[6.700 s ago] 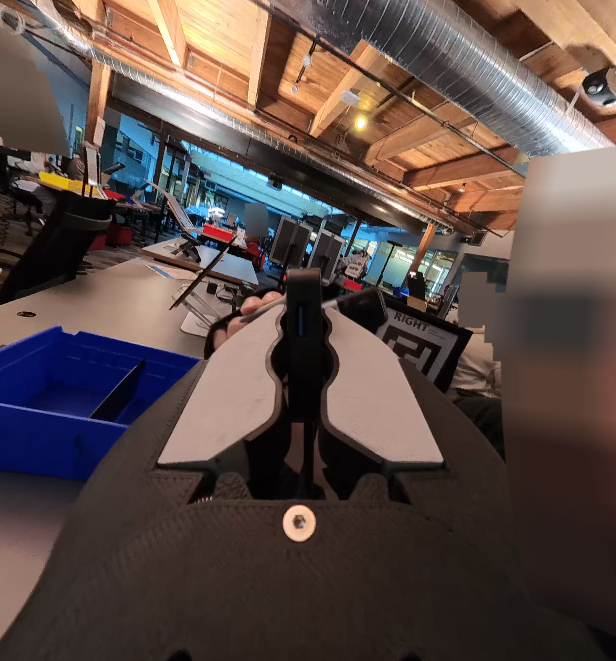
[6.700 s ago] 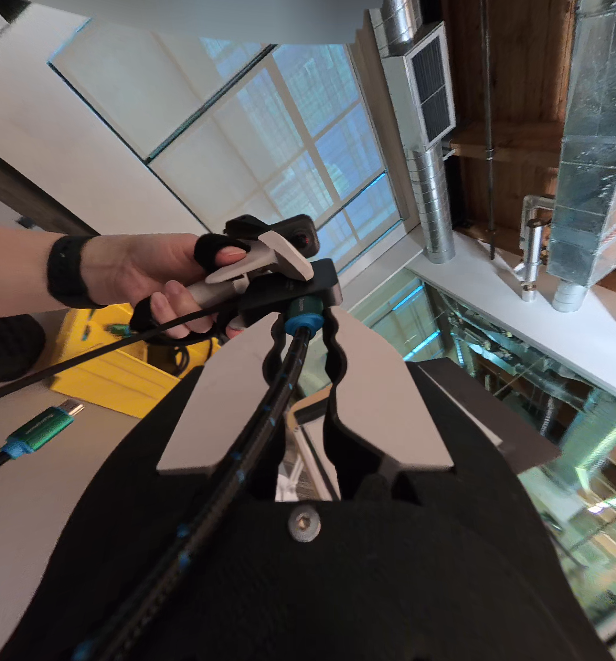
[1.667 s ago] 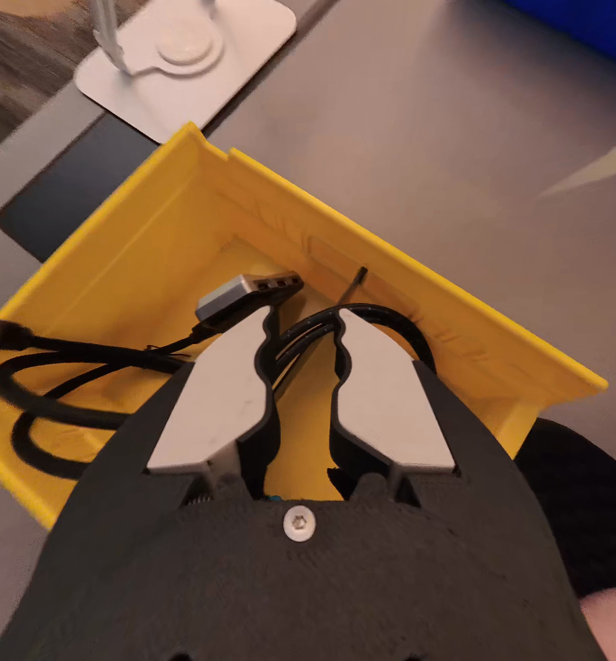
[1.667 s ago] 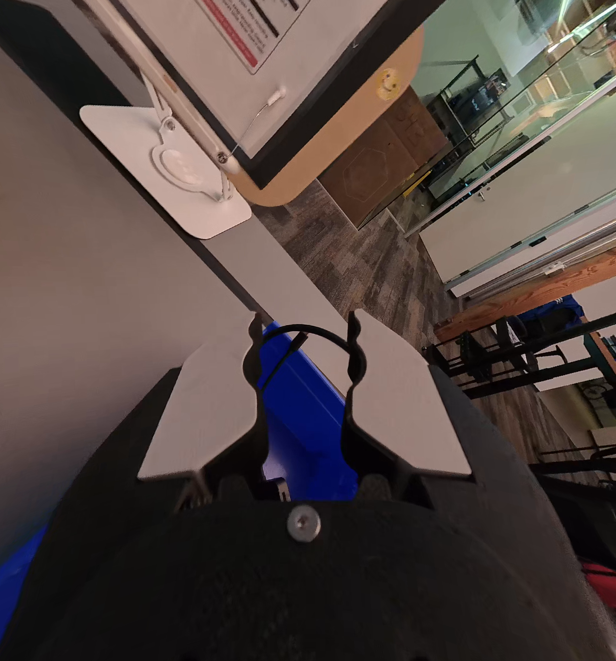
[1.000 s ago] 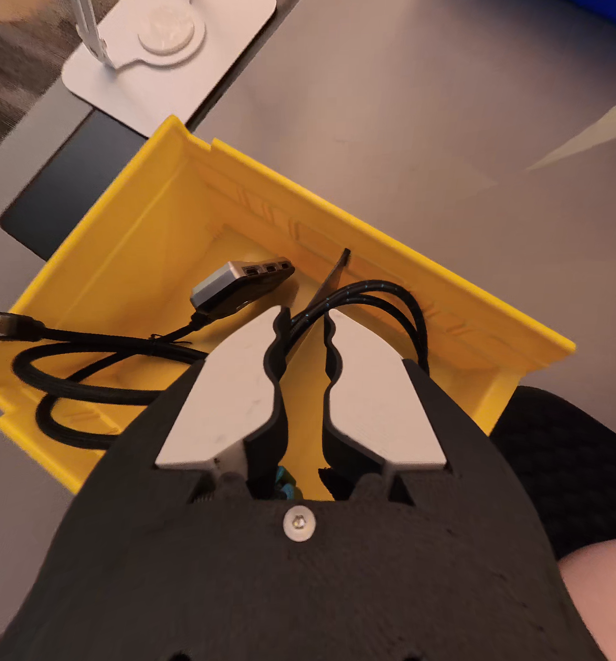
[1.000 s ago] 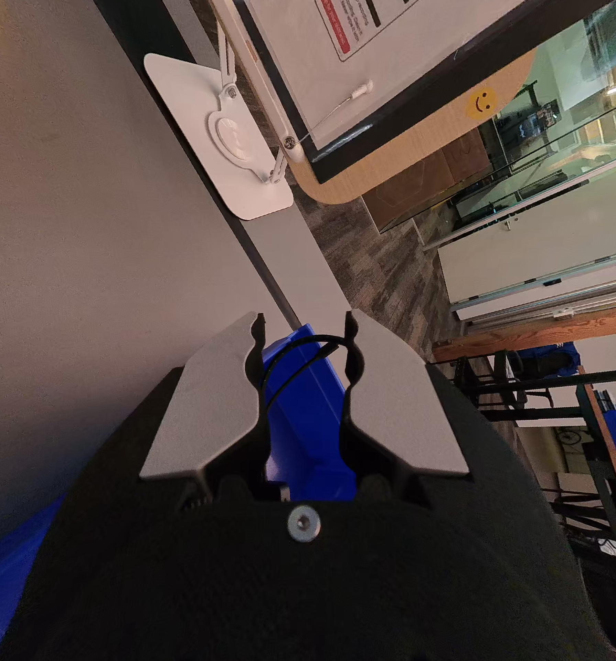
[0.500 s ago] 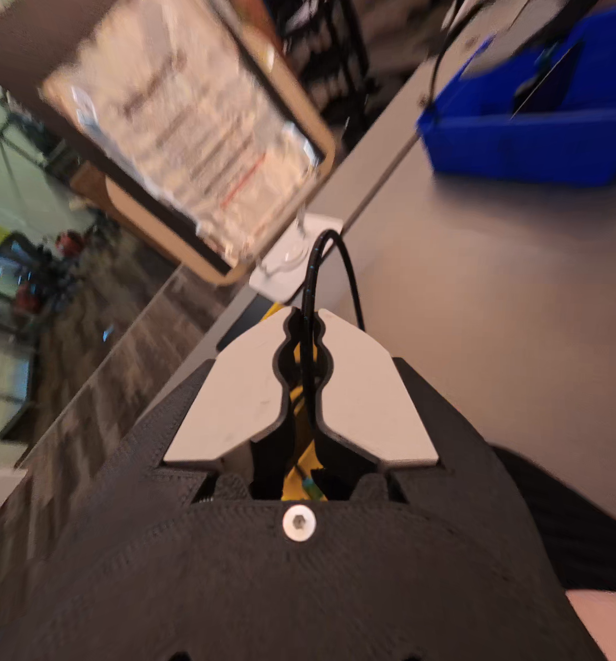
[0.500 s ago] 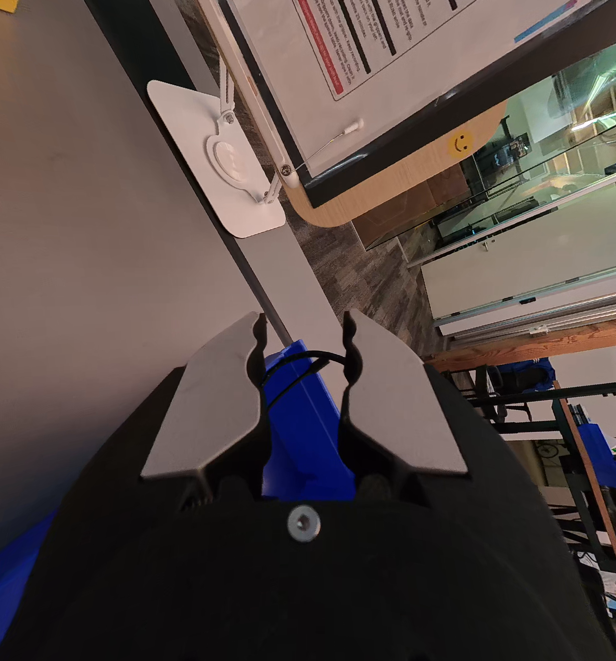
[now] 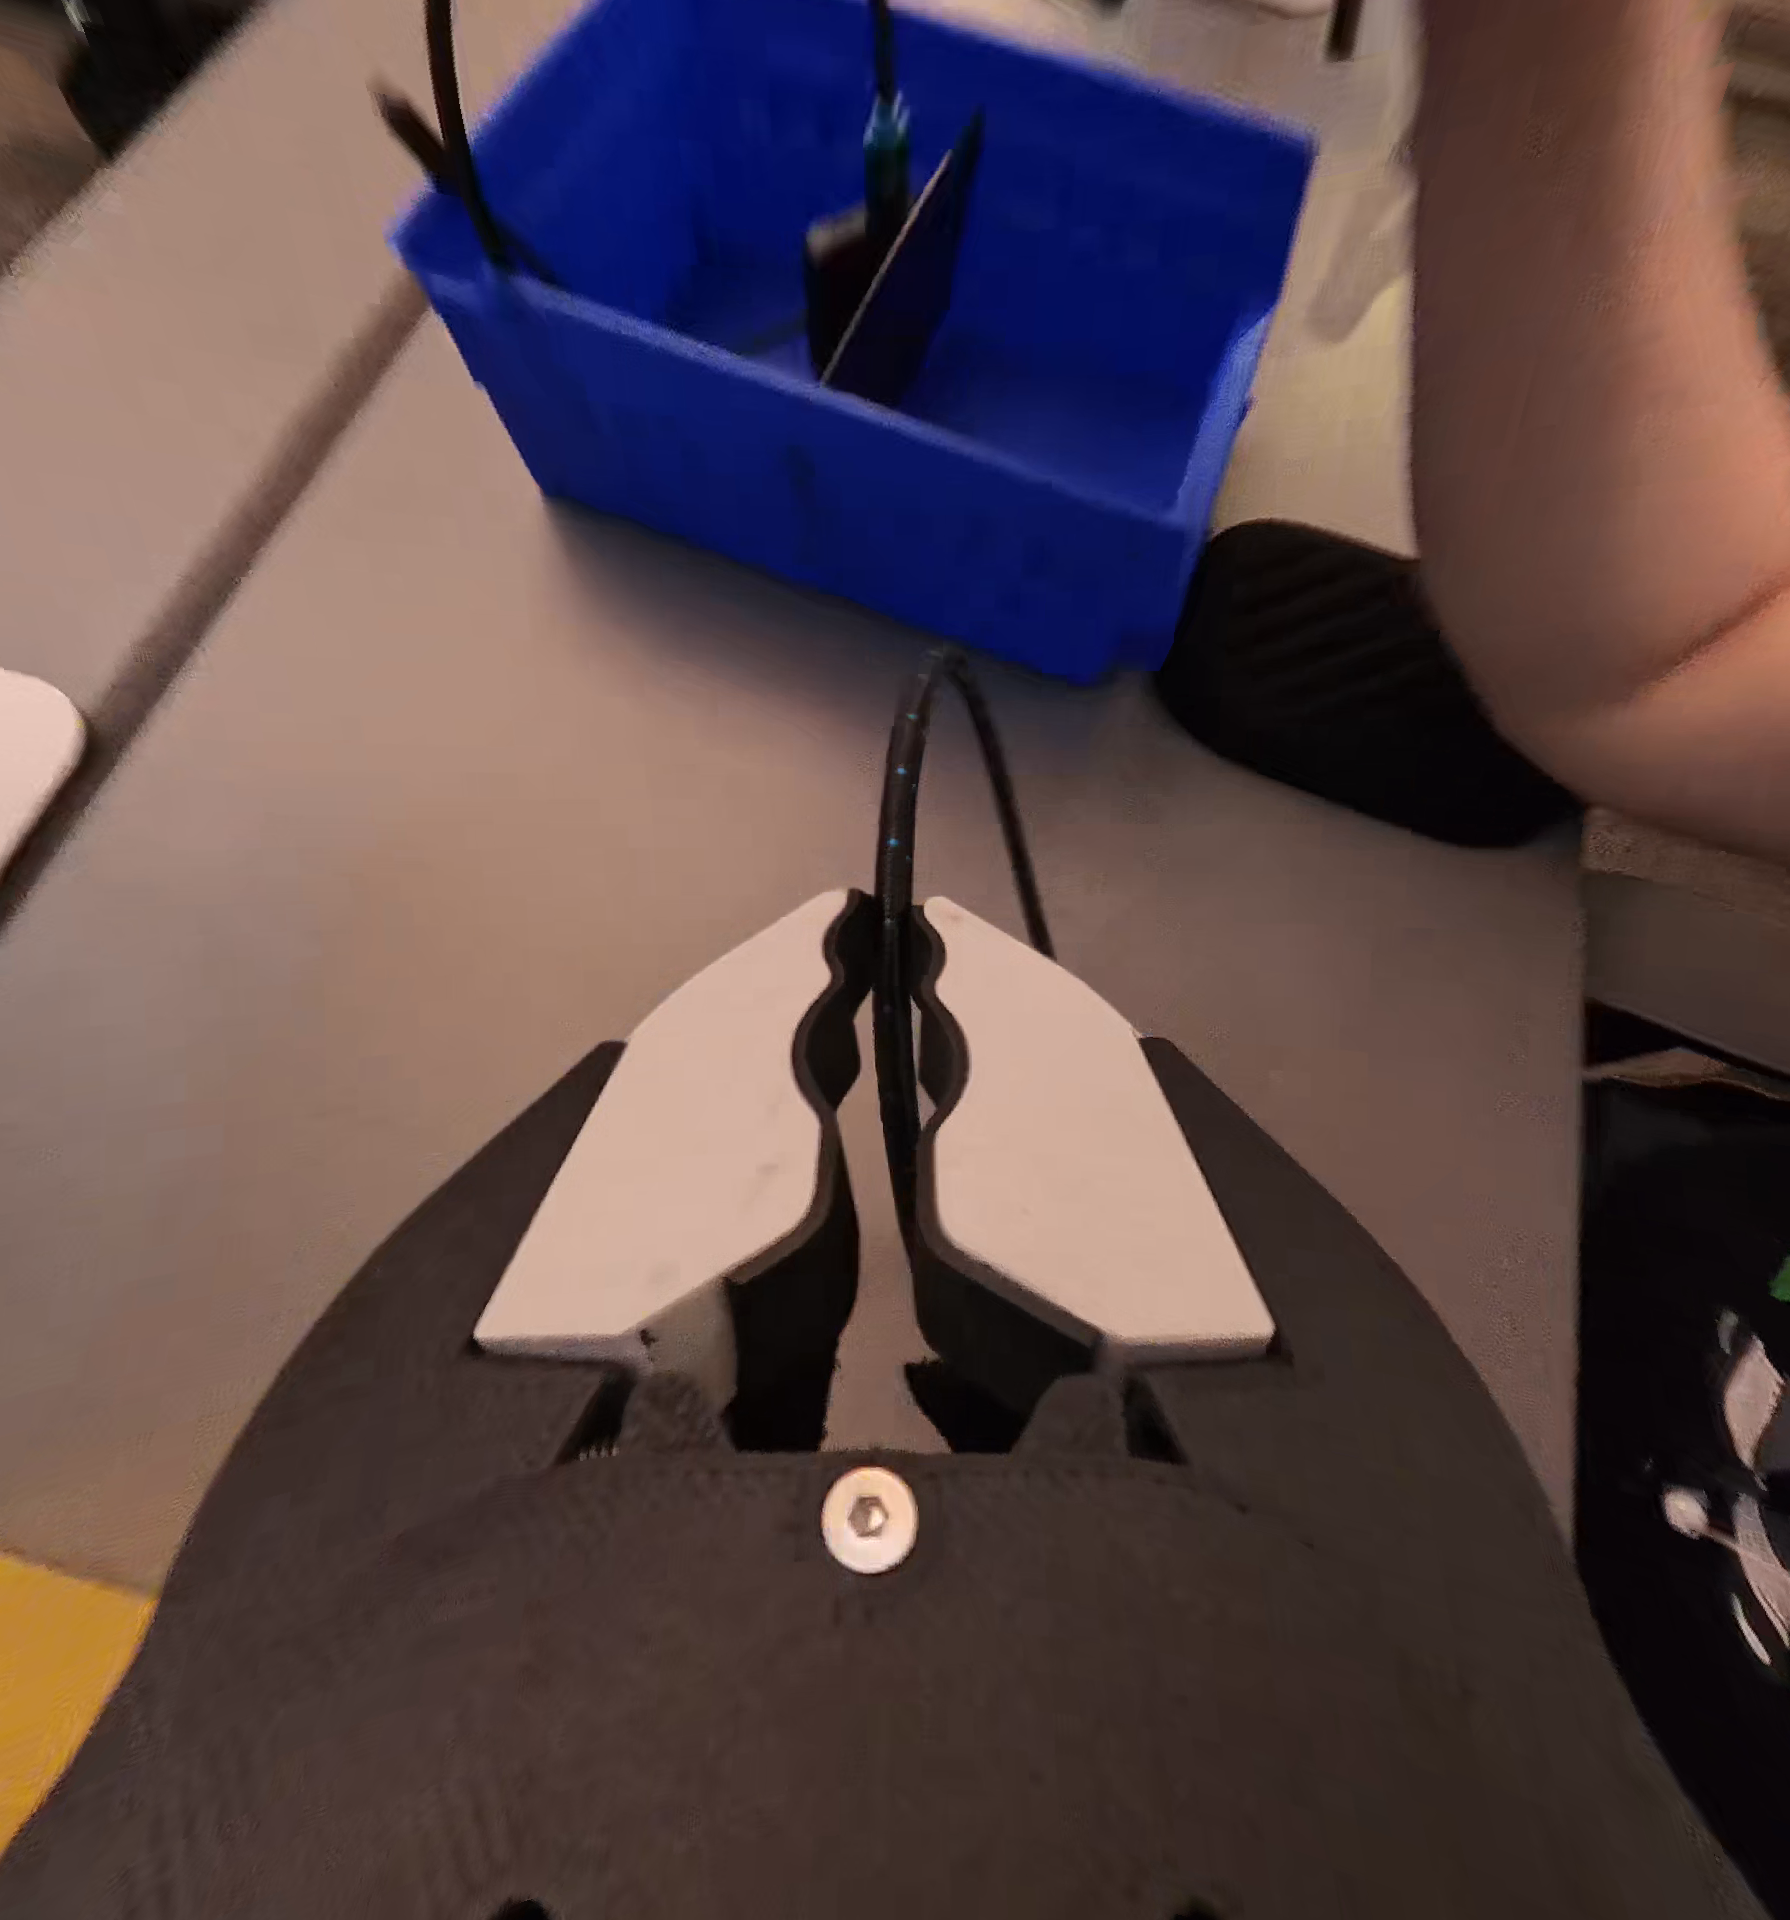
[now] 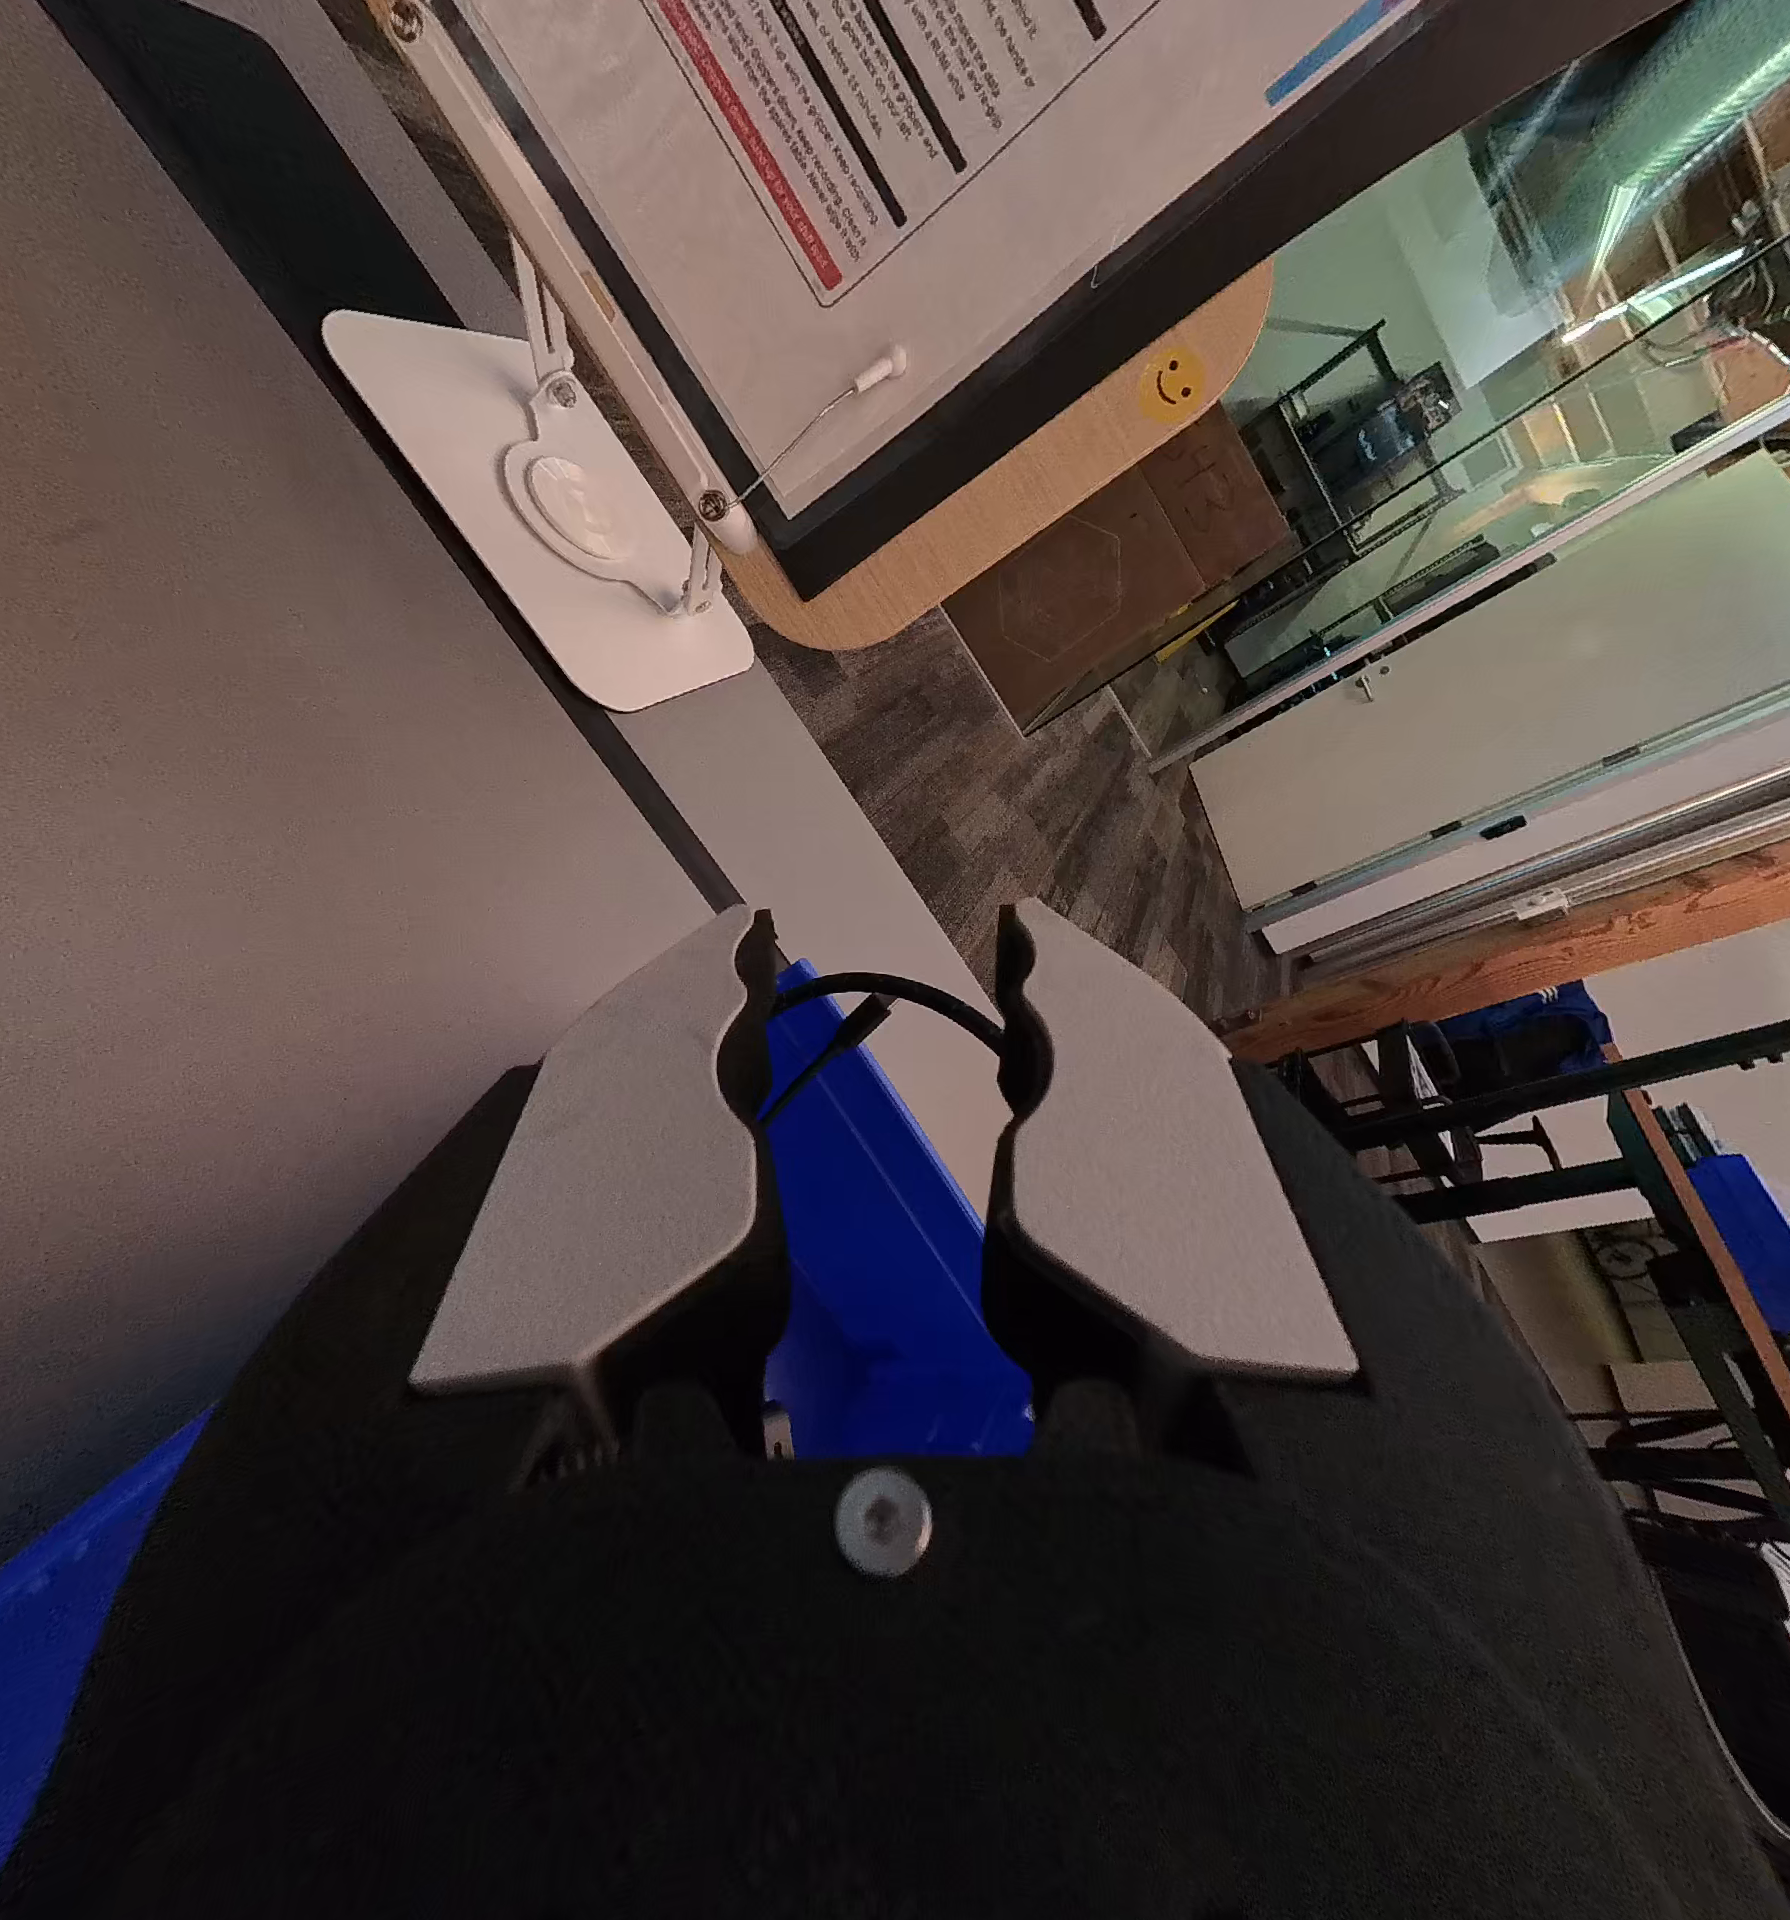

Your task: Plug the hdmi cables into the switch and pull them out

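A braided black HDMI cable (image 9: 896, 821), flecked with blue, is pinched between the scalloped grey fingers of the left gripper (image 9: 888, 912), whose jaws are pressed almost together around it; from the tips the cable arches forward and falls back to the matte grey table (image 9: 371, 831) just short of the blue bin (image 9: 870, 499). The bin is of moulded plastic, straight-walled, and split by a thin dark divider (image 9: 896, 281); a second black cable (image 9: 455, 135) is draped over its far left corner. A dark textured pad (image 9: 1317, 675) lies against the bin's right corner, with a bare forearm (image 9: 1597, 416) resting on it. Open tabletop is left between gripper and bin, and a seam in the table runs along the left. The right gripper (image 10: 880, 925) is held spread and empty over the bin (image 10: 870, 1247), a thin cable loop (image 10: 901, 987) being seen beyond the gap between its tips; past the table edge stands a flat white stand base (image 10: 517, 499). One second earlier the left gripper was over a yellow bin holding the switch; now only a yellow corner (image 9: 8, 1714) is seen at lower left, and the switch is out of view. The right gripper has remained spread above the blue bin.
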The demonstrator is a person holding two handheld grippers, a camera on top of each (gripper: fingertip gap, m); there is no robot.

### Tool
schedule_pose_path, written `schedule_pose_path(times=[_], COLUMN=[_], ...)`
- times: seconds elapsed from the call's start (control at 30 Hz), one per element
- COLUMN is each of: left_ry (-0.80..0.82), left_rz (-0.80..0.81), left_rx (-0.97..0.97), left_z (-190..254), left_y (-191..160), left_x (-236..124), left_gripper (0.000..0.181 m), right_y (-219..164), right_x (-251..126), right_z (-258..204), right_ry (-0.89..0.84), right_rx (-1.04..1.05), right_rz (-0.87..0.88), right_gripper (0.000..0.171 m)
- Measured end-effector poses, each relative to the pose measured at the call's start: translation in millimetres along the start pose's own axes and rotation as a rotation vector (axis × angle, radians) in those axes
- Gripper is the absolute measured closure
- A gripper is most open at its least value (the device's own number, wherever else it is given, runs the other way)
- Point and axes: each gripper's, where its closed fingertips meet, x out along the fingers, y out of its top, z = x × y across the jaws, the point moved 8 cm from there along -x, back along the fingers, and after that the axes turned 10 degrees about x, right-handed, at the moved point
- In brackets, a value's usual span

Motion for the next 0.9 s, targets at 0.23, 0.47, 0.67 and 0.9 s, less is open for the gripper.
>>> schedule_pose_path(times=[0.23, 0.47, 0.67, 0.9], left_ry=[0.046, 0.168, 0.584, 0.601], left_rz=[0.024, 0.193, 0.093, -0.152], left_rx=[-0.114, -0.009, 0.222, 0.063], left_z=[-20, -19, -52, -120], left_y=[-22, -1, -25, -148], left_x=[69, 43, -94, -144], left_gripper=[0.175, 0.148, 0.128, 0.139], right_y=[-1, -4, -4, -9], right_x=[7, 12, 11, 23], right_z=[-3, -6, -5, -14], right_ry=[0.012, 0.017, 0.025, 0.059], right_rx=[-0.017, -0.038, -0.031, -0.017], right_rz=[-0.016, -0.035, -0.021, -0.066], right_gripper=[0.129, 0.129, 0.129, 0.129])
